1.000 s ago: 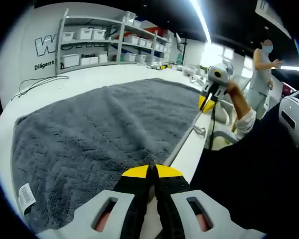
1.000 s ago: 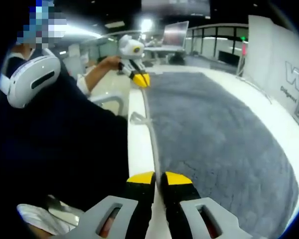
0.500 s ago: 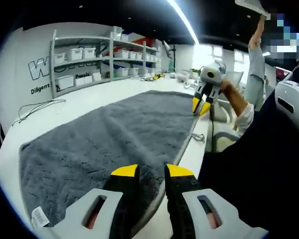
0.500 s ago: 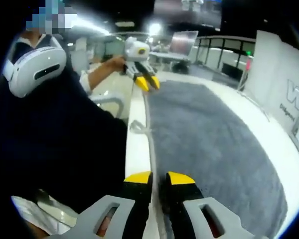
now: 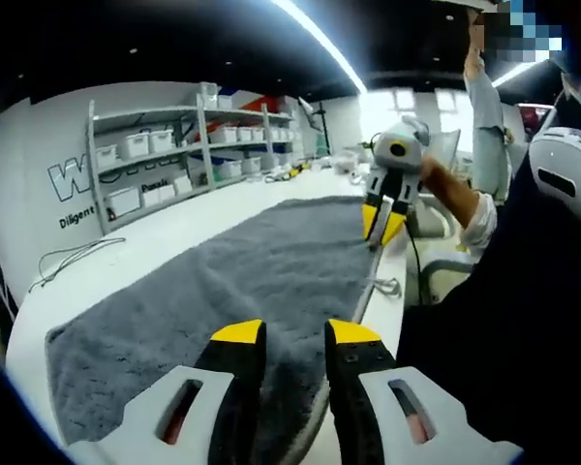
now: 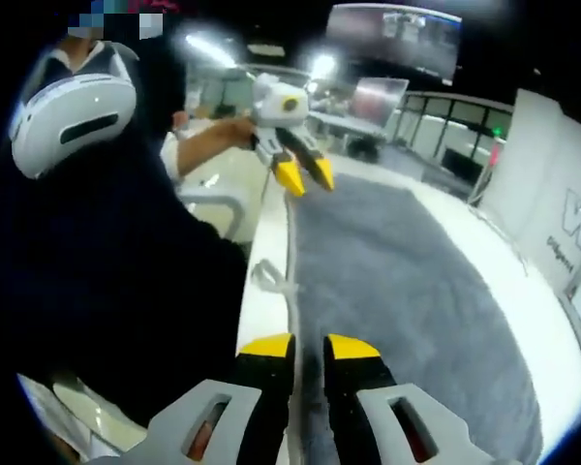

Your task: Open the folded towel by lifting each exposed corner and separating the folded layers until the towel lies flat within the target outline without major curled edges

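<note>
Shelving (image 5: 174,155) well beyond towel (image 5: 242,281)

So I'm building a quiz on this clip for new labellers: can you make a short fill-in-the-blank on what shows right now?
1. The towel spread on the white table is ____ in colour.
2. The tips of the left tongs are coloured ____.
3. In the right gripper view, the left tongs hang ____ the towel, not touching it.

Missing words: grey; yellow; above

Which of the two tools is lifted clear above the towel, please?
The left tool: it hangs in the air over the far end of the towel, jaws parted. The right tool sits low at the towel's near edge.
</note>
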A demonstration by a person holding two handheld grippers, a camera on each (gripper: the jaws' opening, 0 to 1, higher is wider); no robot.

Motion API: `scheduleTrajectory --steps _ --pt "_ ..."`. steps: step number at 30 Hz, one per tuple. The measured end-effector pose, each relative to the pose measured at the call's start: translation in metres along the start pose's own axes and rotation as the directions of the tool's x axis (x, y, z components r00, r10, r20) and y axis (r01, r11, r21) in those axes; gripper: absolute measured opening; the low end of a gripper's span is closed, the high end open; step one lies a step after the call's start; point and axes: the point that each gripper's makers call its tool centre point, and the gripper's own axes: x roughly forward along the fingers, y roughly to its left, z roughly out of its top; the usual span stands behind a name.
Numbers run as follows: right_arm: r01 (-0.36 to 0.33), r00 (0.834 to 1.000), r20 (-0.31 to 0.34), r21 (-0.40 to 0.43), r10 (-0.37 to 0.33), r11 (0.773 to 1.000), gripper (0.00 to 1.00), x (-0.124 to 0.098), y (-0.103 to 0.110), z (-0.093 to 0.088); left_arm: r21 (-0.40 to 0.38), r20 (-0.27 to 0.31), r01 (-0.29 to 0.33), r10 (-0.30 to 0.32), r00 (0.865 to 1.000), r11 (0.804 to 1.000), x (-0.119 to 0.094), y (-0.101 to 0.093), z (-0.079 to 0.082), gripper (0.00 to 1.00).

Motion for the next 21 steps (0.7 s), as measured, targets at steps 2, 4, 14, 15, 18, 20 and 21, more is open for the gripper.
scheduleTrajectory --steps 2,4,14,15,18,20,21 --pt "0.002 1.000 0.009 -0.002 -0.002 1.000 0.07 0.002 -0.001 0.004 -0.029 0.036 0.020 -0.019 0.999 0.999 0.003 -0.005 0.006 0.23" --pt "0.005 1.000 0.015 -0.002 -0.005 1.000 0.07 0.004 -0.001 0.006 -0.033 0.036 0.034 -0.033 0.999 0.999 0.005 -0.009 0.007 0.23" --pt "-0.017 1.000 -0.006 -0.022 0.017 1.000 0.06 0.013 0.004 0.006 -0.030 -0.002 0.059 -0.059 0.998 0.998 0.014 -0.019 0.001 0.24" --pt "-0.016 1.000 -0.008 -0.026 0.015 1.000 0.06 0.014 0.003 0.006 -0.027 0.000 0.057 -0.057 0.998 0.998 0.014 -0.018 0.002 0.24" --pt "-0.025 1.000 -0.005 -0.032 0.025 0.999 0.06 0.016 0.005 0.007 -0.031 -0.003 0.066 -0.066 0.998 0.997 0.016 -0.021 0.002 0.24" --pt "-0.029 1.000 -0.009 -0.043 0.029 0.999 0.06 0.020 0.006 0.008 -0.031 -0.015 0.068 -0.068 0.998 0.997 0.019 -0.023 0.001 0.24" --pt "-0.031 0.999 -0.010 -0.042 0.031 0.999 0.06 0.021 0.006 0.008 -0.037 -0.019 0.067 -0.068 0.998 0.997 0.020 -0.023 0.000 0.24"
